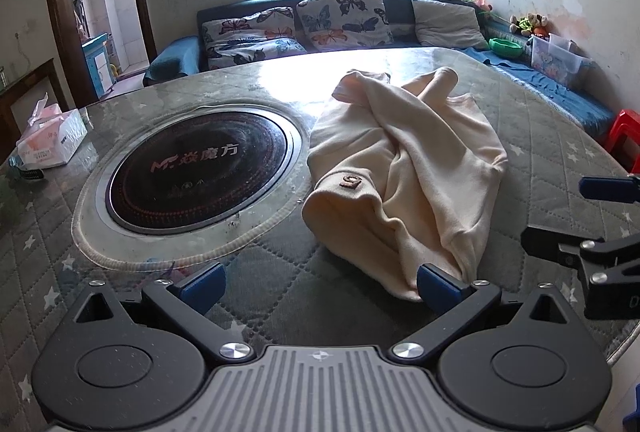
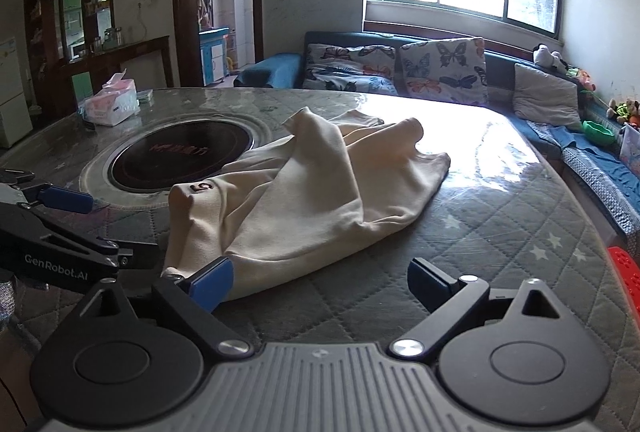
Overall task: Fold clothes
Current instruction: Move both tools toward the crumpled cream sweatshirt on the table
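We saw a tissue box [image 1: 50, 138] at 9 o'clock on the counter [image 1: 540, 135], well apart from the rest. Next right sat the round black cooktop [image 1: 198, 169], set flush into the quilted, glass-covered surface. Just beside it, at its 3 o'clock, lay the cream garment [image 1: 404, 167], crumpled and unfolded, a small brown logo facing up on its near left fold; its left edge reached the cooktop's outer ring.

Left tongs [image 1: 320, 284] were spread wide, low over the counter at 6 o'clock. The left blue pad hung over bare quilt; the right pad [image 1: 436, 282] sat right at the garment's near corner, touching or nearly so, we couldn't tell which. Nothing pinched.

In the right wrist view, the right tongs [image 2: 320, 282] were also spread wide, gripping nothing. The left pad [image 2: 212, 282] overlapped the garment's near hem at 7 o'clock, contact unclear; the right pad hung over bare counter.

Each tool showed at the edge of the other's view. A sofa with butterfly cushions [image 2: 400, 69] stood behind at 12 o'clock.
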A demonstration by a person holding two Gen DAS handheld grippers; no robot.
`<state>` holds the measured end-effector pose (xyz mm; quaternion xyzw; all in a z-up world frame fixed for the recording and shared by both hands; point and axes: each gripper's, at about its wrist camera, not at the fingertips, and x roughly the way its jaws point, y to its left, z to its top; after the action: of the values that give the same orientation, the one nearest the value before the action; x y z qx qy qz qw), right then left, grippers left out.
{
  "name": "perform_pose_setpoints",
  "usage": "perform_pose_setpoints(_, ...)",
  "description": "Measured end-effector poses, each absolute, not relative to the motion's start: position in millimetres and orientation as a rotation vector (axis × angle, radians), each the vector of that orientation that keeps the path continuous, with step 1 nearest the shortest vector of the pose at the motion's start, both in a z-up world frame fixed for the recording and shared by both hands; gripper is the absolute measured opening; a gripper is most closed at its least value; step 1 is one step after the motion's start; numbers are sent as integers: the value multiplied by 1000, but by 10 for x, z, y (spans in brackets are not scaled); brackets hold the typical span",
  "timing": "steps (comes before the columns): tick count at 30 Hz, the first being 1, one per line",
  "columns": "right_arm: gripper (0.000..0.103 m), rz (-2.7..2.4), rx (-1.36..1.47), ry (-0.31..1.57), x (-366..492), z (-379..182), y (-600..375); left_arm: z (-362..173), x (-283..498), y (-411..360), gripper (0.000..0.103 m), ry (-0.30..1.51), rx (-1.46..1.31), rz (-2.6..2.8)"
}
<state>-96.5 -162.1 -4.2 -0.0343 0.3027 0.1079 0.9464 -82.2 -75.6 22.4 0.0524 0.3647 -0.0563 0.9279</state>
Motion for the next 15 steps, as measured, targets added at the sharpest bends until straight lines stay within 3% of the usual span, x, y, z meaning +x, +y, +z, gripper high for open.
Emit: perform_pose_setpoints(15,89,252,-77,637,-760,-56,-1548,182,-721,-719,103,776,122,-109)
